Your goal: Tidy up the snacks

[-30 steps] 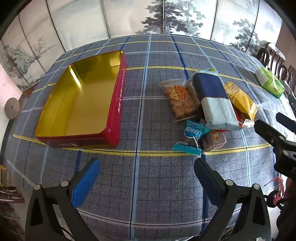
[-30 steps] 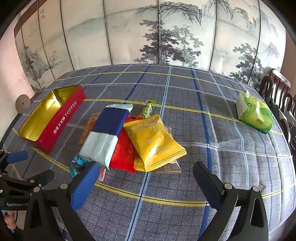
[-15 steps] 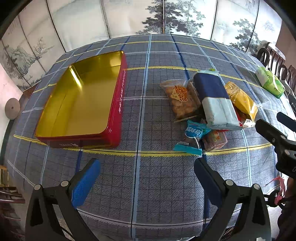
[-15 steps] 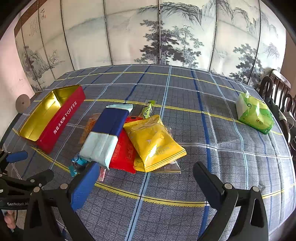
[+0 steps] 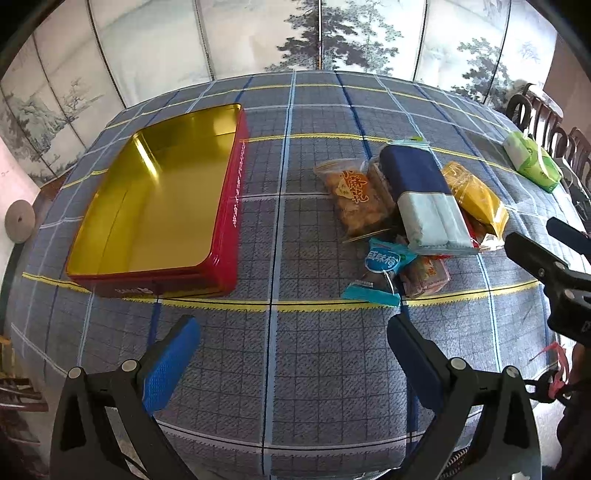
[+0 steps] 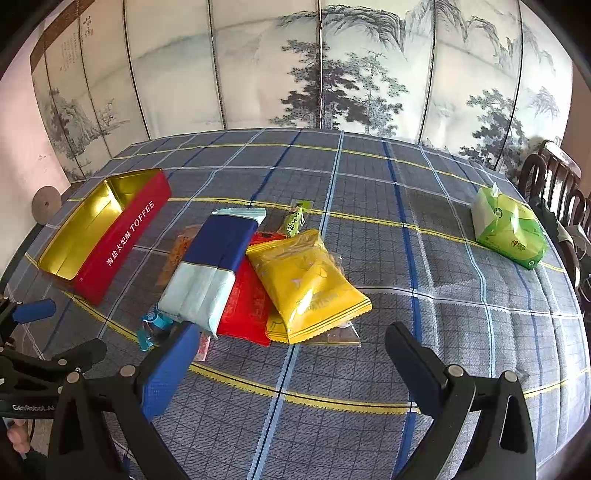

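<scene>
Both grippers hover at the near table edge, left gripper (image 5: 291, 343) and right gripper (image 6: 291, 347), jaws spread, holding nothing. Nothing sorted yet: snack pile (image 6: 258, 280) lies loose mid-table, all still to go. Beyond-left, red tin (image 6: 122, 240) sits empty, side reads "TOFFEE". Far right, green tissue pack (image 6: 509, 232).

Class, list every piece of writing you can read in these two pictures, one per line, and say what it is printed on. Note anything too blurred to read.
"海盐太妃酥 TOFFEE": side of the red tin.
"小麻花": clear fried-snack bag.
"咸味梅": small teal packet.
"GenRobot.A...", cut off: left claw body.
Yellow bag, green tissue pack, screen calligraphy: too blurred.
</scene>
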A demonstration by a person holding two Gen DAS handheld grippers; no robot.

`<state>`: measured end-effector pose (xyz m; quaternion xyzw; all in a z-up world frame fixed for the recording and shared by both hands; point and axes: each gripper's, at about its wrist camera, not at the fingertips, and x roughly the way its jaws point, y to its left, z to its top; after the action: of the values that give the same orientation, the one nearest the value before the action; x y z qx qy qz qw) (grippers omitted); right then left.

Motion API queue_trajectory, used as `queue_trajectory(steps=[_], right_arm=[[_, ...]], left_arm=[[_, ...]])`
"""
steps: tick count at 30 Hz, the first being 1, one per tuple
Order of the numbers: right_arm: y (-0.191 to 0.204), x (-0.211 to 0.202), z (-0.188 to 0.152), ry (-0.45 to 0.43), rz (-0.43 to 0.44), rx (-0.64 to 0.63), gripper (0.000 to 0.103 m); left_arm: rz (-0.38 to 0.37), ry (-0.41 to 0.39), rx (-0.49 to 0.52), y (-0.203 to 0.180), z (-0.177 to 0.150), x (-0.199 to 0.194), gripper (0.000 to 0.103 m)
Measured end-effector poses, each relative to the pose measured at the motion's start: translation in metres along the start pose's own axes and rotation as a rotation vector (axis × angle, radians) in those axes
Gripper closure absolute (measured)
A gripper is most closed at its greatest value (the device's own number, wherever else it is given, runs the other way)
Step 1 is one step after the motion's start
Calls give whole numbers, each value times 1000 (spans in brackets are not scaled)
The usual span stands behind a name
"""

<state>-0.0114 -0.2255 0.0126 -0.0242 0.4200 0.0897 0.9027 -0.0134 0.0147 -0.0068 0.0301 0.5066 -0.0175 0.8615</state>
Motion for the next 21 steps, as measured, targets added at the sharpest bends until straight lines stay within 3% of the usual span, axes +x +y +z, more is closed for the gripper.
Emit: queue_trajectory(steps=[13,21], right_arm=[[-12,-2,1,-19,1,26,5],[-20,4,-1,-8,10,49,6]], left_arm=[[-80,-22,45,-8,7,6,16],[-145,0,110,-21,12,22,36]])
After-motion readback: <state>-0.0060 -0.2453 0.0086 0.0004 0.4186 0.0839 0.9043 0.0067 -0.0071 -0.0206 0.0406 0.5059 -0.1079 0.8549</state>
